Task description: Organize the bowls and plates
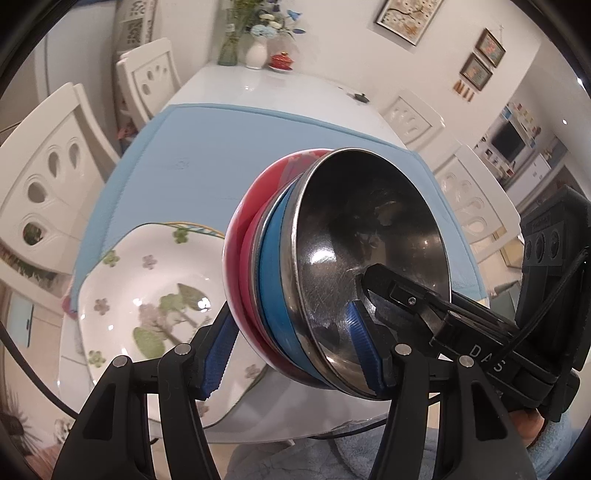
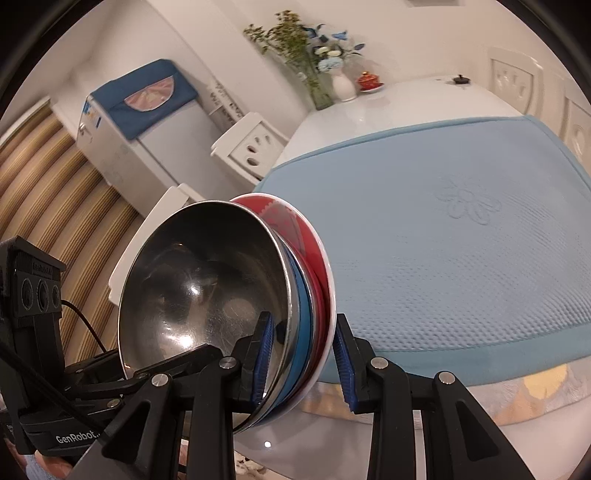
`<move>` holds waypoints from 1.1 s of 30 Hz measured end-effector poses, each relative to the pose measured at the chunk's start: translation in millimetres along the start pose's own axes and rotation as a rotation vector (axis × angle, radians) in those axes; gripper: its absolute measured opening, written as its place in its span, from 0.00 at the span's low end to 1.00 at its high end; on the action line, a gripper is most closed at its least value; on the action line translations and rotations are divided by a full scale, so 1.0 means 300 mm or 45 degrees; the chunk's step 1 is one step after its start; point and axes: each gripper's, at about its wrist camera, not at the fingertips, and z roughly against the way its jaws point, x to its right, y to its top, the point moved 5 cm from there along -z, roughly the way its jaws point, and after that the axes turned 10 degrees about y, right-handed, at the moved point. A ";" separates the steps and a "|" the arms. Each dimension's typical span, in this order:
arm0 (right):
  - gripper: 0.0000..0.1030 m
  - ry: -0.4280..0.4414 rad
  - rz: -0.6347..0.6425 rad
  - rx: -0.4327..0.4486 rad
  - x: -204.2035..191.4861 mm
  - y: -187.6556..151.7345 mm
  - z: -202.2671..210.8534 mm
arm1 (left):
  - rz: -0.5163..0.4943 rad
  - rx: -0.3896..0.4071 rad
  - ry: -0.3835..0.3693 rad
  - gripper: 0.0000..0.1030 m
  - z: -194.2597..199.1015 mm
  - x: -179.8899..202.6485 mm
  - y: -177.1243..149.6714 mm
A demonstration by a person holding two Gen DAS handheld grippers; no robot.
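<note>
Three nested bowls (image 1: pixel 332 258), steel inside blue inside red, hung tilted at frame centre, pinched at opposite rims by left gripper (image 1: pixel 291 354) and right gripper (image 2: pixel 301 360); one floral plate (image 1: pixel 147 306) lay lower left on the bench (image 1: pixel 258 88).

Glossy scratched steel bowl (image 1: pixel 369 251) — dimpled cloth mat (image 2: pixel 461 258)

bg: white table (image 1: pixel 258 88) w/ blue mat (image 2: pixel 461 236) | white chairs (image 1: pixel 48 173) | framed pics (image 1: pixel 410 18)
</note>
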 end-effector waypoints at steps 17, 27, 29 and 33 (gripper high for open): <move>0.31 0.051 0.065 -0.128 -0.097 -0.029 -0.157 | 0.109 -0.039 0.053 0.55 -0.002 -0.131 -0.060; 0.31 0.075 0.086 -0.177 -0.116 -0.046 -0.213 | 0.169 -0.056 0.070 0.55 -0.008 -0.189 -0.088; 0.31 0.077 0.086 -0.193 -0.118 -0.044 -0.232 | 0.186 -0.069 0.069 0.55 -0.014 -0.198 -0.097; 0.31 0.082 0.089 -0.219 -0.120 -0.041 -0.264 | 0.210 -0.082 0.077 0.55 -0.021 -0.218 -0.104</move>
